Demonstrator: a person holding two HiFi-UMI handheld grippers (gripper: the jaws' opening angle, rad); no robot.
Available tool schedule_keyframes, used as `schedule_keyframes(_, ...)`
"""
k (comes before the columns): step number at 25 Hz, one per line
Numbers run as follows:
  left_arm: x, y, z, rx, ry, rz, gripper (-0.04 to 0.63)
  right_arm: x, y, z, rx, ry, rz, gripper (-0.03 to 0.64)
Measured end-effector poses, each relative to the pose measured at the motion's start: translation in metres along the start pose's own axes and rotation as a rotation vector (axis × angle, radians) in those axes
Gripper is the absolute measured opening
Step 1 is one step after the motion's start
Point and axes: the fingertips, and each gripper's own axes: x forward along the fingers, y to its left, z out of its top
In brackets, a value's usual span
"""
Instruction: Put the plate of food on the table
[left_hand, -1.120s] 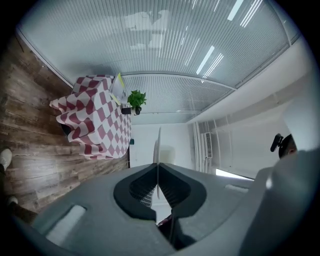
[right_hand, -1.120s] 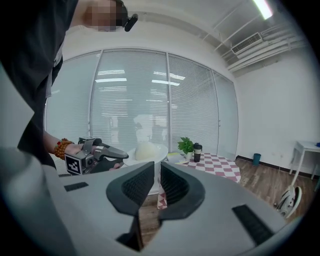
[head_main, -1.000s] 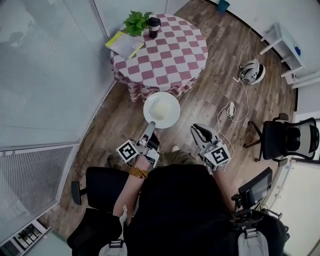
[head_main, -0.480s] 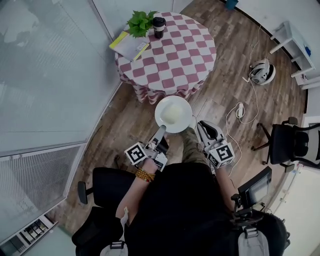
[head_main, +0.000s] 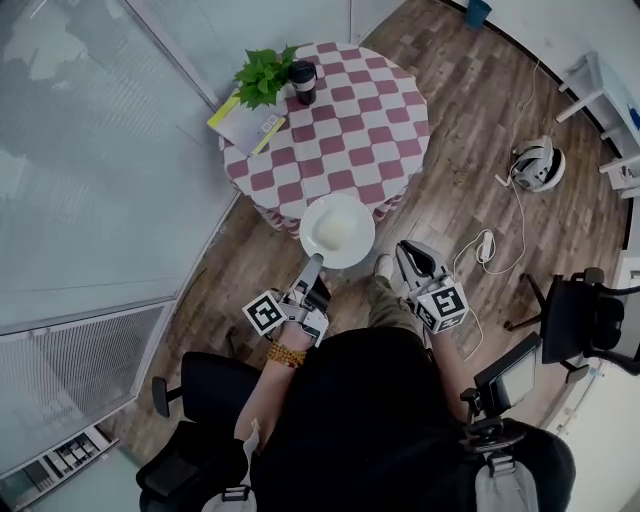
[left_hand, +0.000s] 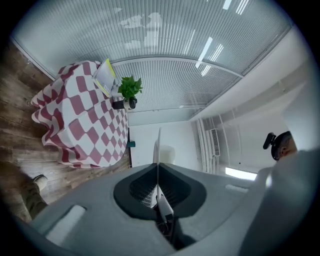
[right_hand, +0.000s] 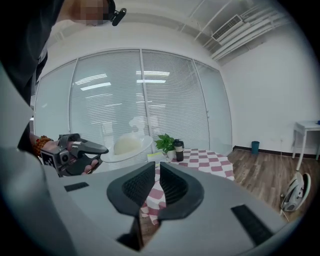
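Note:
A white plate (head_main: 338, 231) with a pale mound of food hangs level just off the near edge of the round table (head_main: 335, 120), which wears a red-and-white checked cloth. My left gripper (head_main: 312, 266) is shut on the plate's near rim. In the left gripper view the plate (left_hand: 158, 150) shows edge-on between the closed jaws. My right gripper (head_main: 408, 250) hovers to the plate's right, shut and holding nothing. The right gripper view shows the plate (right_hand: 127, 146) held by the left gripper (right_hand: 75, 152), with the table (right_hand: 200, 157) beyond.
At the table's far side stand a potted plant (head_main: 262, 72), a dark cup (head_main: 302, 80) and a yellow-edged book (head_main: 243, 125). A glass partition (head_main: 110, 190) runs along the left. A robot vacuum (head_main: 537, 165) with its cable and an office chair (head_main: 590, 320) are on the wooden floor to the right.
The person has stepped closer to the table; the plate, still in the left gripper, has come up to the table's near edge. The right gripper has kept alongside.

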Motion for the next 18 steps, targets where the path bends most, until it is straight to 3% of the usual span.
schedule_keyframes(10, 0.137, 0.018, -0.012, -0.001, -0.077, 0.061, 0.012, 0.011, -0.157, 0.006, 0.035, 0.028, 0.025, 0.038)
schedule_keyframes(18, 0.224, 0.018, 0.001, 0.005, -0.127, 0.047, 0.012, 0.011, -0.217, -0.001, 0.016, 0.077, 0.060, 0.038)
